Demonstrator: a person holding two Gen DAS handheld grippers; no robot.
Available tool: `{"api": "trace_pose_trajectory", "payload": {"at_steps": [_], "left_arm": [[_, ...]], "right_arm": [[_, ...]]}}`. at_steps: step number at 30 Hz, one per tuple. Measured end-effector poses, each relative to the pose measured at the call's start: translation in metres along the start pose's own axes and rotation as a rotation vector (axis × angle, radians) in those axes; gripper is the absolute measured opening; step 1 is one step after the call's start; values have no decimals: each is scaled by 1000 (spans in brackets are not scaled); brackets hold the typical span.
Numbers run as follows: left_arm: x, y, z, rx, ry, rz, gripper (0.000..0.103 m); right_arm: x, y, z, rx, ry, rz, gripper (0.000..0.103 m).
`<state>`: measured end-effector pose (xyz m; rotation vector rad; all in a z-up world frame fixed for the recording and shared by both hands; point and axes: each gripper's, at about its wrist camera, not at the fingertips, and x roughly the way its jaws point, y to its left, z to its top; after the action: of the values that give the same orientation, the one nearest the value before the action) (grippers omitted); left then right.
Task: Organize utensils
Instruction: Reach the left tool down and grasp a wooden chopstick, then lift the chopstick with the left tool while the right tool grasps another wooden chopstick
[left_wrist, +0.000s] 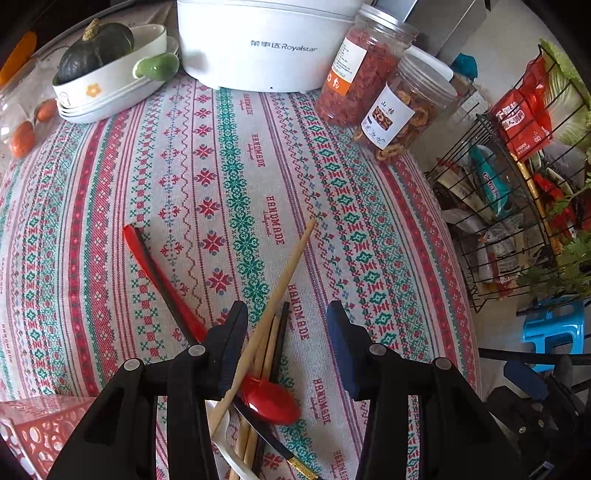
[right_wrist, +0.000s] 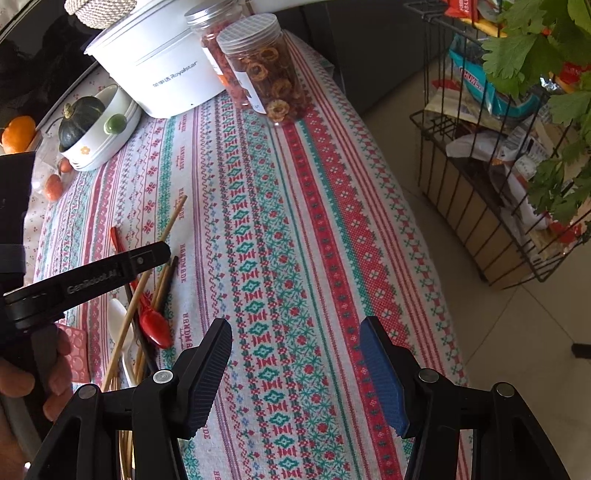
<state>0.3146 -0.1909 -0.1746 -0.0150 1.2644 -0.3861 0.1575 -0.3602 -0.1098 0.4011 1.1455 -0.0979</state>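
White cooker (left_wrist: 266, 44) at table's far edge. Wire rack (left_wrist: 517, 206) off the table, packed with snack packets. Stacked white bowls (left_wrist: 110, 88): top one holds dark green squash (left_wrist: 96, 48). Two clear jars (left_wrist: 402, 107) of dried fruit. Utensil pile (left_wrist: 258, 369) on tablecloth (left_wrist: 221, 184): chopsticks, red spoon, white spoon. Left gripper (left_wrist: 288, 321) wide open, empty, fingers straddling the pile. Right gripper (right_wrist: 295, 332) wide open, empty, over cloth right of the pile.

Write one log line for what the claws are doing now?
left claw: open over utensil pile | right claw: open, empty | tablecloth
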Motion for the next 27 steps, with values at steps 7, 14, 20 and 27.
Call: {"api": "trace_pose_trajectory", "payload": {"at_steps": [7, 14, 20, 27], "left_arm": [[-3, 7, -4, 8, -46, 36, 9], [-74, 21, -31, 49, -172, 11, 6], [-142, 43, -72, 36, -255, -18, 6], [-220, 75, -139, 20, -425, -51, 5]], "right_arm": [[2, 2, 2, -2, 3, 7, 63], [8, 23, -6, -26, 33, 87, 63], [11, 41, -14, -39, 42, 74, 63], [15, 77, -32, -129, 79, 134, 63]]}}
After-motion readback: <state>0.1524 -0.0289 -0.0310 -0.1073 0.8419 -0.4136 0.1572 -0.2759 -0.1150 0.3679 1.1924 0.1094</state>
